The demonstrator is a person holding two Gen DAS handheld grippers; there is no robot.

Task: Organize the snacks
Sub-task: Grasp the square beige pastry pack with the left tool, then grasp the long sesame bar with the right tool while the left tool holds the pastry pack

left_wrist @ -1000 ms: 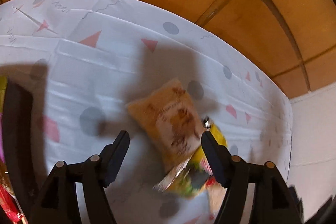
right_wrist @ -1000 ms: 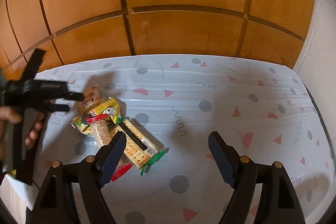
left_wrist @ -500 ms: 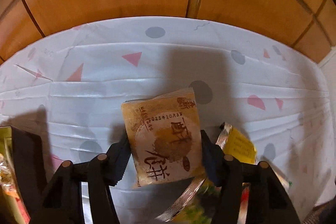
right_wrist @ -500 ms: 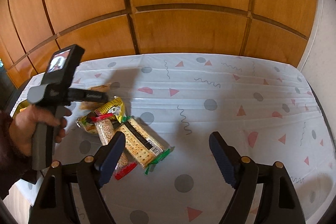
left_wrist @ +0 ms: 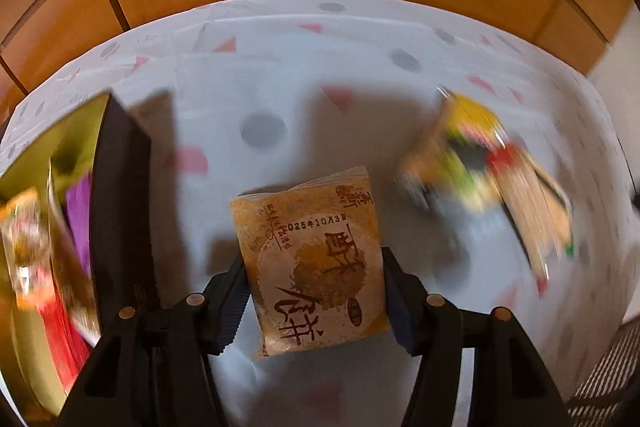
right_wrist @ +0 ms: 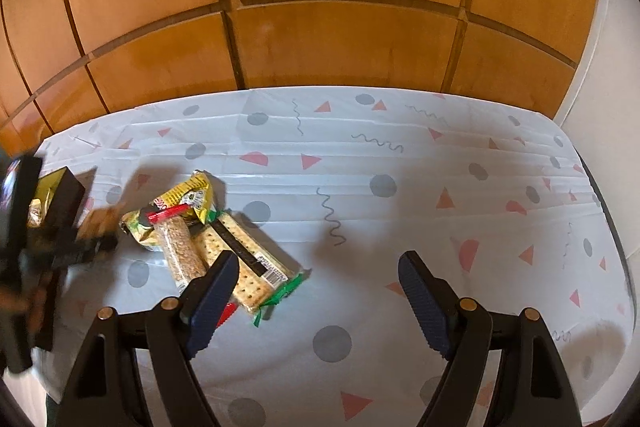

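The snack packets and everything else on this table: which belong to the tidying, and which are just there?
Part of the job:
- tan square pastry packet, clamped in the left gripper
- black box holding snacks
- pile of remaining wrapped snacks
- right gripper, open, holding nothing

Just there:
- white patterned tablecloth
- wooden panelled wall

A patterned white tablecloth [right_wrist: 400, 219] lies before wooden panelling [right_wrist: 320, 7].

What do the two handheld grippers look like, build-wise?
Both match. The left gripper and right gripper have matte black plastic frames with triangular cut-outs, brass-coloured pivot pins, and two angled fingers faced with dark blue ribbed pads. No cables show in either wrist view. In the right wrist view the left unit is a blurred black handle; any sleeve is unreadable.
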